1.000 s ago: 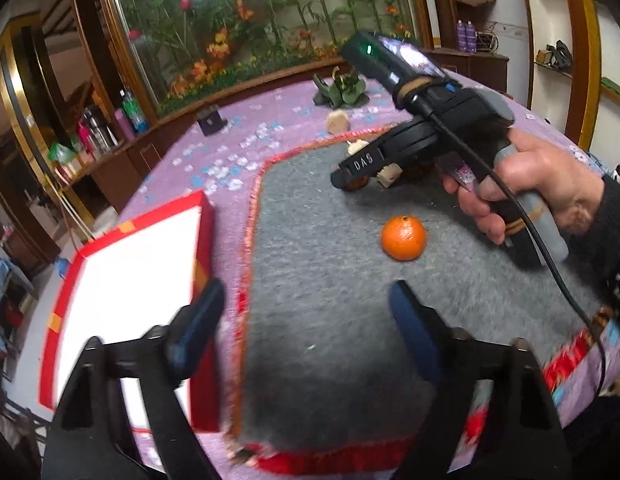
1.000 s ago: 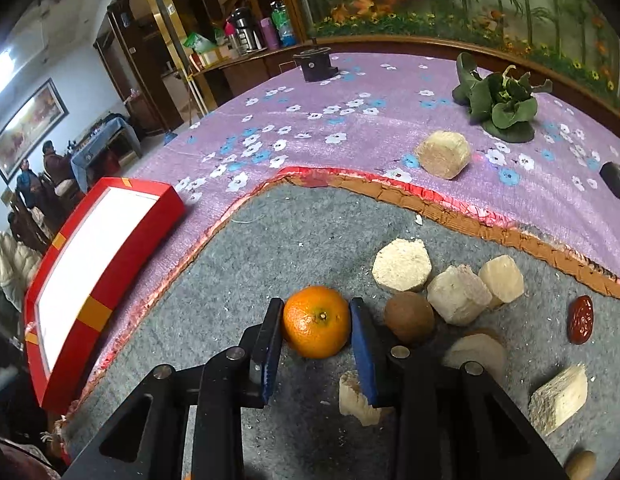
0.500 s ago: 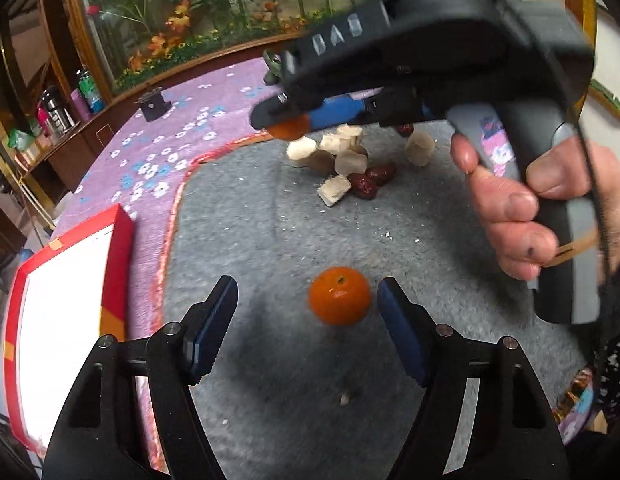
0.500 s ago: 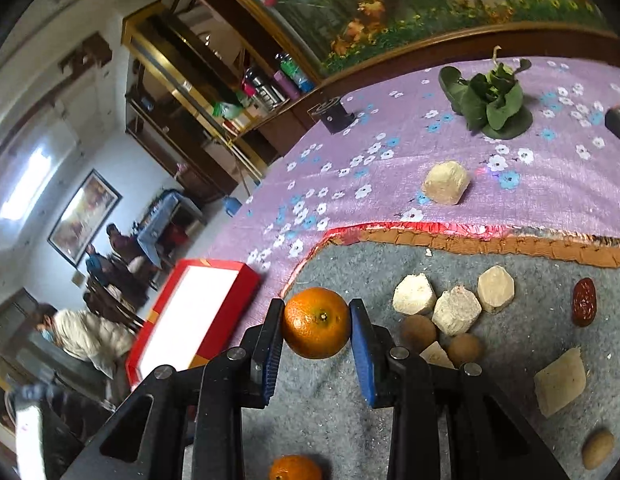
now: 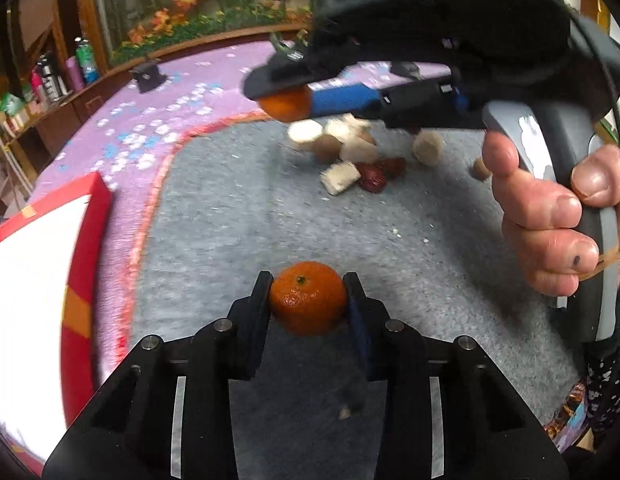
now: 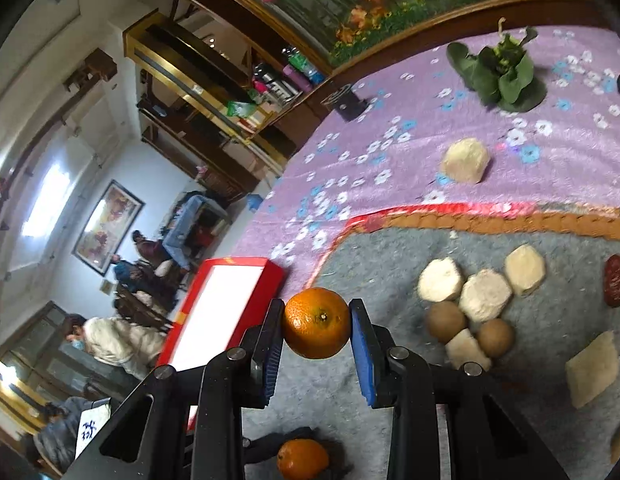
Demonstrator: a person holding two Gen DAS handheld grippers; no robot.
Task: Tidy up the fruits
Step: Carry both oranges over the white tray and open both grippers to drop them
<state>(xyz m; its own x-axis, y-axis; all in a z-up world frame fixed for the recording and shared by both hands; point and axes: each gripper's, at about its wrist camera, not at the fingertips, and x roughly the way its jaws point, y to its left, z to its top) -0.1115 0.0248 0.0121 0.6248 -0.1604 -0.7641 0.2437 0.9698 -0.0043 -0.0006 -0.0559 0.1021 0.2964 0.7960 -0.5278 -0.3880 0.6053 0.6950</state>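
My left gripper (image 5: 307, 304) is shut on an orange (image 5: 307, 303) that rests on the grey felt mat (image 5: 237, 216). My right gripper (image 6: 316, 332) is shut on a second orange (image 6: 316, 322) and holds it up above the mat. In the left wrist view the right gripper (image 5: 285, 100) hangs overhead with its orange (image 5: 285, 105). The left gripper's orange (image 6: 302, 458) also shows low in the right wrist view. A red box with a white inside (image 5: 33, 280) stands left of the mat; it also shows in the right wrist view (image 6: 217, 312).
A pile of pale chunks (image 6: 484, 294), brown round fruits (image 6: 446, 320) and red dates (image 6: 614, 280) lies on the mat's far side. A leafy green vegetable (image 6: 504, 72) and a lone pale chunk (image 6: 466, 160) lie on the purple flowered cloth (image 6: 390, 152).
My left gripper moved forward and closed on the orange on the mat. My right gripper lifted its orange higher and tilted left.
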